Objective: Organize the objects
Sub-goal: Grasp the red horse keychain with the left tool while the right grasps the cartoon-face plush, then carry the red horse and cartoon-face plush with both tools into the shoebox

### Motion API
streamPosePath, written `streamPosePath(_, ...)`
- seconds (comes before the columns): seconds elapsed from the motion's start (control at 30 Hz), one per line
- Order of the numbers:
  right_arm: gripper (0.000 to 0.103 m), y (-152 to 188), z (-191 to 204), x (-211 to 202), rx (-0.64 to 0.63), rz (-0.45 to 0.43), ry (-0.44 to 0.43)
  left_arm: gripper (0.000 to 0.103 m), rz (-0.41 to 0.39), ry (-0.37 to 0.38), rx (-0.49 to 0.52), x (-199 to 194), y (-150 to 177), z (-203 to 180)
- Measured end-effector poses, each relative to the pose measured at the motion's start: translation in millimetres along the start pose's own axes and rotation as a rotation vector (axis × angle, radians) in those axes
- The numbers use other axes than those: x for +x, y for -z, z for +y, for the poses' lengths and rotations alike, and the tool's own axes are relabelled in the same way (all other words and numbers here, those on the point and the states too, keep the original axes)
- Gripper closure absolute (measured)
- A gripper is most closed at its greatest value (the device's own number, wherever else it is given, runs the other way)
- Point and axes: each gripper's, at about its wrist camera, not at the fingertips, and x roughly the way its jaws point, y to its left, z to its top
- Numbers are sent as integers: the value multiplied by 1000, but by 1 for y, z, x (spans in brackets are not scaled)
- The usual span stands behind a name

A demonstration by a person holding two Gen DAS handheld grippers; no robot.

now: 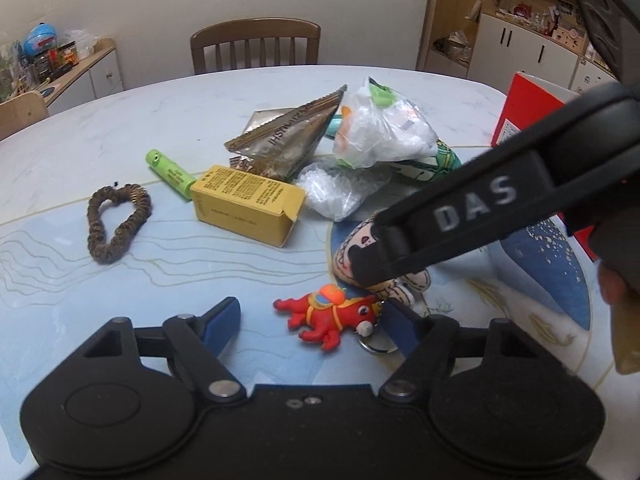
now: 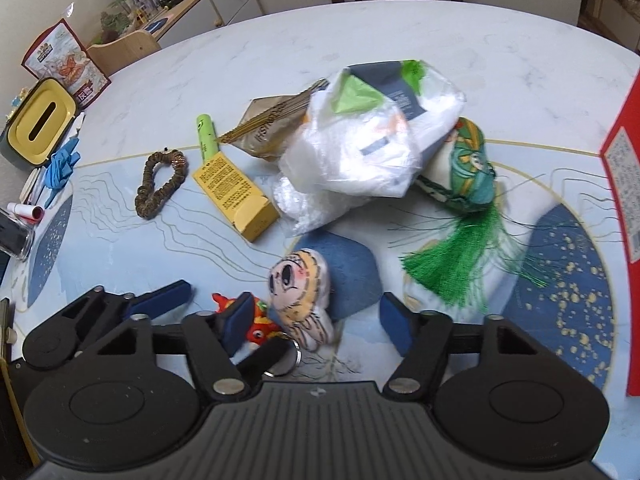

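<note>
A red toy horse keychain (image 1: 332, 316) lies on the table between the fingers of my left gripper (image 1: 310, 324), which is open around it. Right behind it lies a small plush doll (image 2: 300, 288) with a drawn face and a metal ring at its base. My right gripper (image 2: 316, 320) is open with the doll between its blue pads. In the left wrist view one black finger (image 1: 472, 208) of the right gripper reaches in from the right, its tip over the doll (image 1: 352, 244). In the right wrist view, the right gripper's left finger half hides the horse (image 2: 260, 326).
A yellow box (image 1: 248, 204), green tube (image 1: 170, 174), brown beaded loop (image 1: 116, 220), foil packet (image 1: 280, 140) and plastic bag (image 1: 380, 132) lie mid-table. A green tasselled pouch (image 2: 468, 168) sits right of the bag. A red box (image 2: 624, 200) stands at the right, a tissue box (image 2: 40, 120) far left.
</note>
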Motion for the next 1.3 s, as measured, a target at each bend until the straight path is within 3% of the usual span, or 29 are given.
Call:
streamPosePath(0.17,57,-1,4,4,-7,7,-11,38,-3,14,10,2,-1,-2)
streamPosePath(0.3,60,-2,7,5,-17,5,-15,47,-7,7,30,2,-1,-5)
streamPosePath(0.5,71,-3,6,4,-18,-4,-19,47,-1,11,18,2,-3,-3)
streamPosePath(0.87,72,6,-8,-26,23,-53,-38,47,4,22,-25,-4,-1,1)
streamPosePath(1.3,72,27,-40,-111,50,-180,-66,47,0,44,-40,-35,-10,-12)
